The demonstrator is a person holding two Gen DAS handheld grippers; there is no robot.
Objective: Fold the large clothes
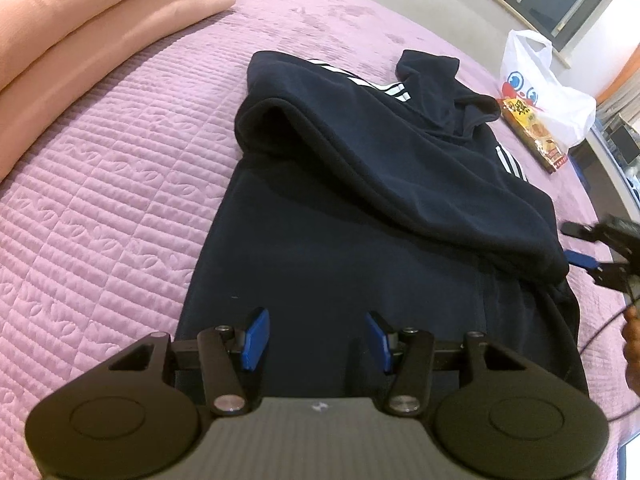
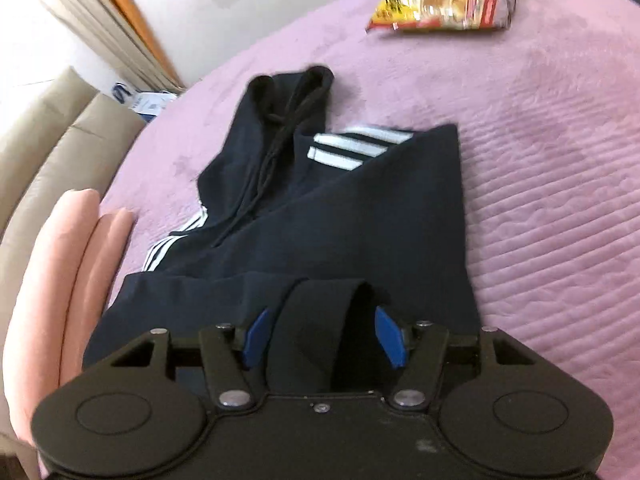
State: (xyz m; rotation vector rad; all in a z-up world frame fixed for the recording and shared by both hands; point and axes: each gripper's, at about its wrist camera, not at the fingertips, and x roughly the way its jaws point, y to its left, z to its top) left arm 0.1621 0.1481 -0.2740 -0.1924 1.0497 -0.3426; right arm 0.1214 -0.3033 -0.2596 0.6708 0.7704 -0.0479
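**A:** What is shown in the left wrist view?

**B:** A navy hoodie (image 1: 360, 200) with white sleeve stripes is seen spread on a quilted lilac bedspread (image 1: 100, 200), one sleeve laid across the body. The left gripper (image 1: 318, 338) is held just above the near hem, its blue pads apart, with nothing clamped between them. A folded peach blanket (image 1: 80, 20) is seen at the upper left. Beyond the hood, a snack packet (image 1: 532, 132) is seen lying against a white plastic bag (image 1: 548, 92). The right gripper (image 1: 588, 248) is seen at the right edge, beside the sleeve cuff.

**A:** And the right wrist view?

**B:** The same hoodie (image 2: 340, 220) is seen lengthwise, its hood and drawstring at the far end. The right gripper (image 2: 324, 336) is shown with its pads spread wide. A dark fold of sleeve is seen lying loose between them, not pressed by either pad. The snack packet (image 2: 444, 10) is seen well beyond the hood, and the peach blanket (image 2: 60, 300) along the left side. A beige padded headboard (image 2: 52, 140) is seen behind it. The picture is slightly blurred.
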